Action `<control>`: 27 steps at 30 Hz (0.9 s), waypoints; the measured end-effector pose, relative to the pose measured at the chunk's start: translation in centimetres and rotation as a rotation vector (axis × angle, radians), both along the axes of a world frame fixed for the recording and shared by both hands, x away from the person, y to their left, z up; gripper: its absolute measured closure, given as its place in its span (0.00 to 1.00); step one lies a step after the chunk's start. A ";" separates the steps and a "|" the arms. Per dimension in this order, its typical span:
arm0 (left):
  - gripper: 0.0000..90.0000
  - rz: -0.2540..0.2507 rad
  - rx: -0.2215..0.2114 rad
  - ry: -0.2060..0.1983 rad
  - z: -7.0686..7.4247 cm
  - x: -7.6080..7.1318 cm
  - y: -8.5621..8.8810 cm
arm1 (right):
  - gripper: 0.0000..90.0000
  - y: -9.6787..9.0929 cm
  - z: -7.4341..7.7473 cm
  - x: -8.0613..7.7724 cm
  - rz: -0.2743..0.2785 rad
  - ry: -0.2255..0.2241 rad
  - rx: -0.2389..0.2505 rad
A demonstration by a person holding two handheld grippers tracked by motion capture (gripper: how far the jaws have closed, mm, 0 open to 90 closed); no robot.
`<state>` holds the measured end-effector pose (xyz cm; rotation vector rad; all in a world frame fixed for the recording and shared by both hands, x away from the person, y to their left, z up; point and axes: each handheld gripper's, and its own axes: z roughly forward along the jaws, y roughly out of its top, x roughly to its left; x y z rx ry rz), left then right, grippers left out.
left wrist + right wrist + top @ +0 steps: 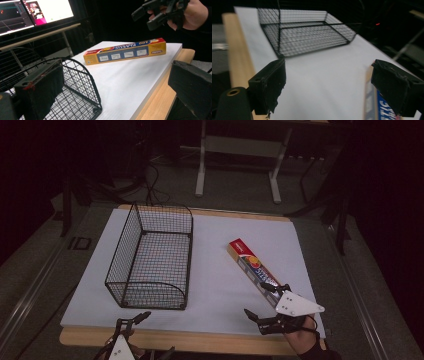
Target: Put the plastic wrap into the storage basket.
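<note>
The right gripper (266, 305), jaws spread, hovers at the plastic-wrap box's (252, 266) near end, seemingly for grasping; the left gripper (134, 321) waits spread beside the wire basket (150, 257).

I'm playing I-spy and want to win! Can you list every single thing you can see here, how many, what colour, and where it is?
Wire basket: one, black, on the left part of the white board, nothing inside it.
Long box: one, orange-yellow with a red end and blue print, lying flat on the right part of the board.
White board: one, white, covering most of the table top.
Table: one, light wood, its edge showing along the near side.
Monitors: two, lit screens, on a desk behind the basket in the left gripper view.
Metal stand: one, pale grey, on the floor beyond the table.
Left gripper: one, black, open, at the near table edge by the basket.
Right gripper: one, black, open, by the near end of the box.
</note>
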<state>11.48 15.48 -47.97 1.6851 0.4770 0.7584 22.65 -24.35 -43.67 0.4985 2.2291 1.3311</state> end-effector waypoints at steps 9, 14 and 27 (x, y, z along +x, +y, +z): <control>0.01 0.000 -0.003 0.005 0.0 0.1 0.1 | 0.11 -0.8 1.4 0.8 -0.052 -0.067 0.019; 0.01 0.001 -0.004 0.006 0.0 0.1 0.1 | 0.11 -1.3 2.4 1.7 -0.096 -0.072 0.042; 0.01 0.002 -0.005 0.004 0.0 0.1 0.1 | 0.11 -2.5 2.9 6.0 -0.213 0.052 0.044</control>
